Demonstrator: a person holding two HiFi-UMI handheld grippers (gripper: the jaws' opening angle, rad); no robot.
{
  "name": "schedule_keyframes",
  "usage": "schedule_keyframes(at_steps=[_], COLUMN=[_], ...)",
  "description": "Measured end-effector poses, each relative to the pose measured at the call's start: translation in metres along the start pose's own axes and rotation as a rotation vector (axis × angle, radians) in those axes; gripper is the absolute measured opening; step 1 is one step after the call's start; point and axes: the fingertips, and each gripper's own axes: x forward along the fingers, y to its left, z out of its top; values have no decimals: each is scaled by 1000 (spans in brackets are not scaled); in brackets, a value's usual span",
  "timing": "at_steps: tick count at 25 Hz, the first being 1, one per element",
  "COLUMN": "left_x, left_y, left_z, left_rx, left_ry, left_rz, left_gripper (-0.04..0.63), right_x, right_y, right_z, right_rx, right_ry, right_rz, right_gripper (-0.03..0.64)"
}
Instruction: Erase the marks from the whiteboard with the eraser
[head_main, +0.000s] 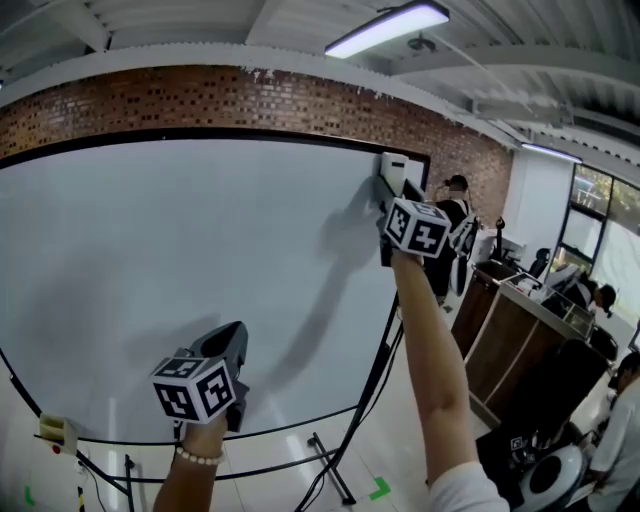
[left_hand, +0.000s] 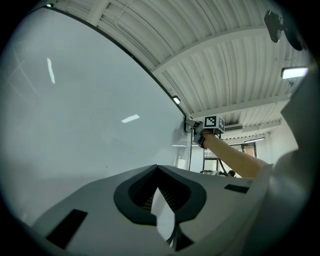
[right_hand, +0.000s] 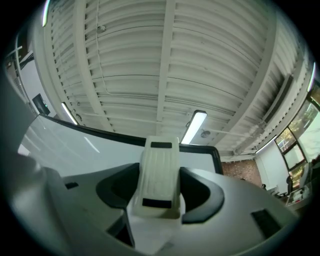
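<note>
Up at the big white whiteboard's (head_main: 180, 270) top right corner, the right gripper (head_main: 391, 196) clamps the light-looking, stiff white ribbed plastic eraser (right_hand: 160, 172) across its middle, a sound hold, while the left gripper (left_hand: 159, 188) hangs closed and empty.

Whiteboard (head_main: 180, 280) is plain pale grey-white w/ a thin black frame, under a red-brown brick wall (head_main: 200, 95) mottled w/ darker bricks, and the ribbed ceiling (right_hand: 165, 60) is white. Eraser (right_hand: 160, 160) is cream-white and ridged w/ two black strips, one at each end; L gripper (left_hand: 158, 175) and R gripper (right_hand: 161, 185) are both light grey w/ charcoal ribbed pads, and L cube (head_main: 195, 388) and R cube (head_main: 417, 228) carry b/w square markers. Bead bracelet (head_main: 197, 457) on L wrist is white; floor (head_main: 290, 490) is off-white w/ green tape marks.
</note>
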Motion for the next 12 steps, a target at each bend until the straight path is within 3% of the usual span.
schedule_keyframes(at_steps=[12], left_x=[16], left_y=[1], left_z=[-19], left_rx=[-36], left_ry=[12], left_rz=[-19], left_gripper=[-11], right_x=[-6], right_y=[-92], right_z=[-31], right_rx=[25], right_ry=[32], right_rz=[-87], right_gripper=[275])
